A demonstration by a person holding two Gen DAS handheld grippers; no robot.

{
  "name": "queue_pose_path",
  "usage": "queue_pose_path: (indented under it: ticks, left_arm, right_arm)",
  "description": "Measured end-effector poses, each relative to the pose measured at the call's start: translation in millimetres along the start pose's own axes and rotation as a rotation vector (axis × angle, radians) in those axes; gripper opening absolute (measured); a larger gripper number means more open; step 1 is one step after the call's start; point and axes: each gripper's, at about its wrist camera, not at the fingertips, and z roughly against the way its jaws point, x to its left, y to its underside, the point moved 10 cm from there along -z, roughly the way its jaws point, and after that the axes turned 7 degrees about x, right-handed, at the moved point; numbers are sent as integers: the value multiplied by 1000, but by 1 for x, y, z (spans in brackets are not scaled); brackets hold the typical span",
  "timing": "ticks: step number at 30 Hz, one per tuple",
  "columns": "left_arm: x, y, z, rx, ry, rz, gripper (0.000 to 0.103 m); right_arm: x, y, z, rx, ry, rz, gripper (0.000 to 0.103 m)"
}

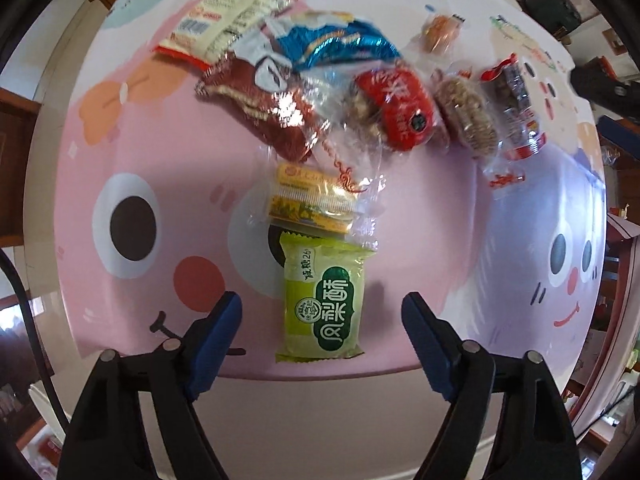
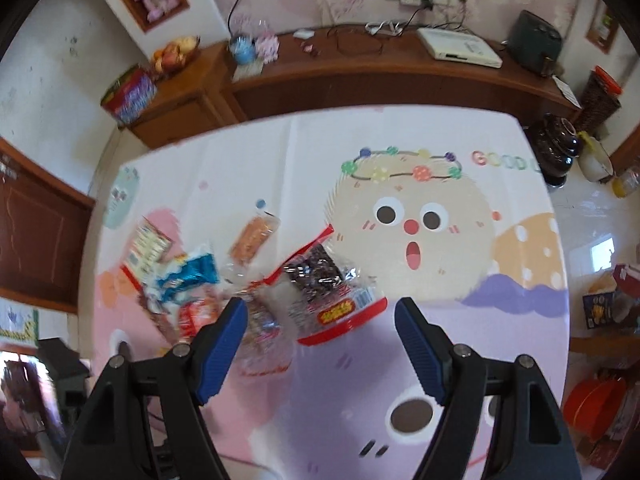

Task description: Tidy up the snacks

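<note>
Several snack packets lie on a cartoon-print tablecloth. In the left wrist view my left gripper is open, its blue pads either side of a green pastry packet near the table's front edge. Beyond it lie a yellow packet, a dark red packet, a blue packet, a cream-and-red packet, a red packet, a round biscuit pack and a clear red-trimmed packet of dark snacks. My right gripper is open above that clear packet.
A small orange-filled packet lies apart toward the table's far side. A wooden sideboard with cables, a white box and a fruit bowl stands behind the table. A dark jar and red basins stand on the floor to the right.
</note>
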Motion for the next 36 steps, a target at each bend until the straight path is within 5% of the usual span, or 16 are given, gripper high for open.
queue_pose_path:
  ticks: [13,16,20,25,36]
  left_arm:
    - [-2,-2,-12,30,-6,18,70]
    - [-4,3,-13,26,-26,18,60]
    - [2,7,-8,3,-50,15,36]
    - [6,11,-7,-16,-27,16,35]
    - [23,19,60,-182,23,31,35]
  right_arm:
    - [9,-16,-67,65,67,160,77]
    - [8,-16,-77,83,68,166,74]
    - [9,-14,-84,72,90,190,53]
    - [14,-8,-81,60,105,198,42]
    - [0,14,-30,-14,100,95,41]
